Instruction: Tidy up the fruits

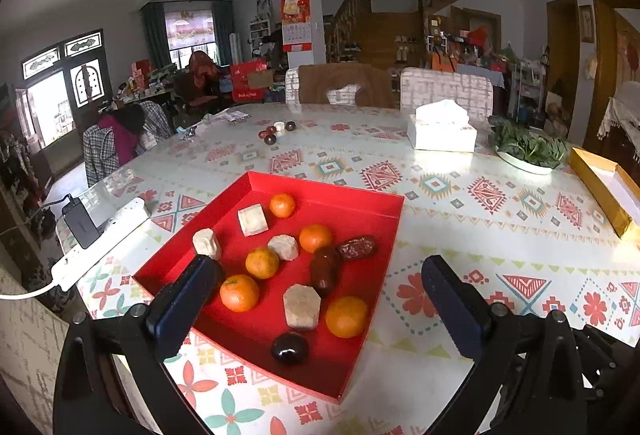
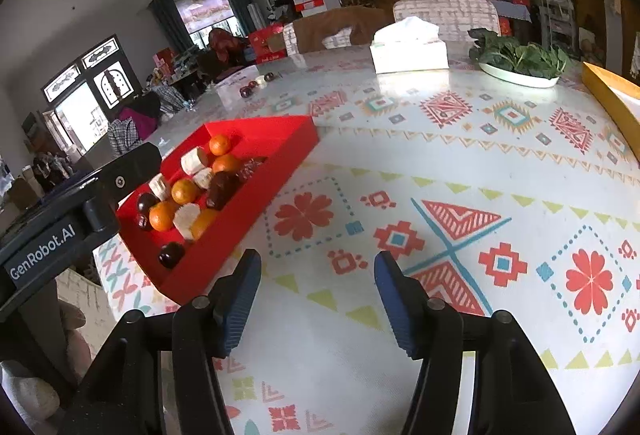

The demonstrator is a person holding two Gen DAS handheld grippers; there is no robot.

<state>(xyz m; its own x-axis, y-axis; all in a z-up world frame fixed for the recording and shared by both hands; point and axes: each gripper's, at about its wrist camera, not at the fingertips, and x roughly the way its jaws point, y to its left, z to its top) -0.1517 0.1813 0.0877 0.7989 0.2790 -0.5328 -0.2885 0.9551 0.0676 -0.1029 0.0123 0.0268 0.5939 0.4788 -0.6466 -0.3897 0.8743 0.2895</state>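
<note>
Looks like you're mostly done: 5 oranges (image 1: 262,263) and the rest sit in the red tray (image 1: 352,201). A few dark fruits (image 1: 270,134) wait across the tabletop (image 1: 460,219), maybe plums. Both left hand-held gripper (image 1: 316,277) and right hand-held gripper (image 2: 318,267) gape wide, holding nothing.

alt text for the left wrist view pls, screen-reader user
The open, empty left tool hovers over a red tray holding five mandarins, pale cut chunks, dark dates and a dark round fruit. The tray sits on a patterned tablecloth; behind it are a tissue box and a plate of greens.
</note>
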